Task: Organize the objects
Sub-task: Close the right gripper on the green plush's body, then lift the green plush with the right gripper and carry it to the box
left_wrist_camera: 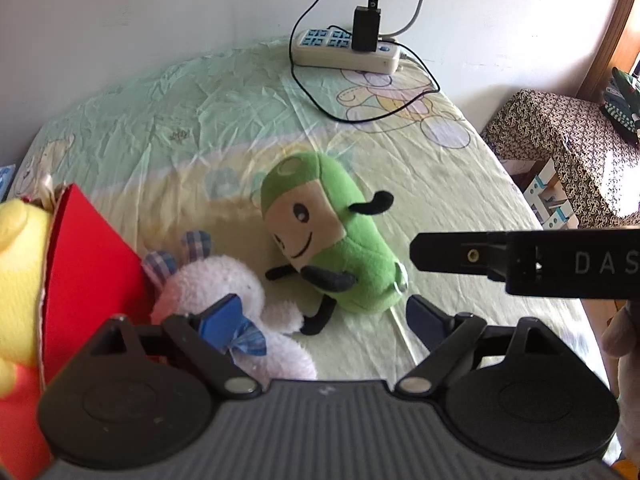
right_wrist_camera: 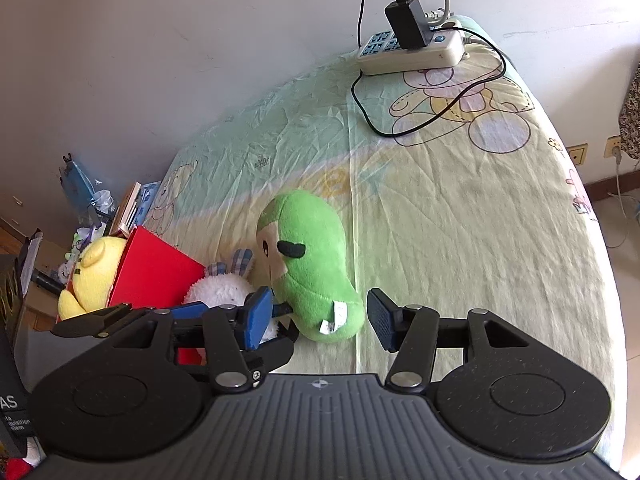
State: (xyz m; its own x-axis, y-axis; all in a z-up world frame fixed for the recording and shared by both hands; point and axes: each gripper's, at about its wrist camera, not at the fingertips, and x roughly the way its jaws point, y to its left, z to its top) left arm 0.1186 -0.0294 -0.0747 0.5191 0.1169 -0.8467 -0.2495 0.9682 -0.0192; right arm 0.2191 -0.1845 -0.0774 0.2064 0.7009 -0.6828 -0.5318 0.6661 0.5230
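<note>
A green plush toy (left_wrist_camera: 336, 236) with a face and black limbs lies on the bed sheet (left_wrist_camera: 180, 128); it also shows in the right wrist view (right_wrist_camera: 312, 264). A white fluffy plush (left_wrist_camera: 224, 280) with plaid ears lies beside it, next to a red box (left_wrist_camera: 88, 264) holding a yellow plush (left_wrist_camera: 20, 264). My left gripper (left_wrist_camera: 324, 320) is open just in front of the two toys. My right gripper (right_wrist_camera: 320, 316) is open around the green plush's near end. The right gripper's body (left_wrist_camera: 520, 260) shows to the right in the left wrist view.
A white power strip (left_wrist_camera: 344, 50) with a black charger and cable lies at the far edge by the wall. A patterned covered stand (left_wrist_camera: 560, 140) sits right of the bed. Clutter (right_wrist_camera: 92, 208) stands left of the bed.
</note>
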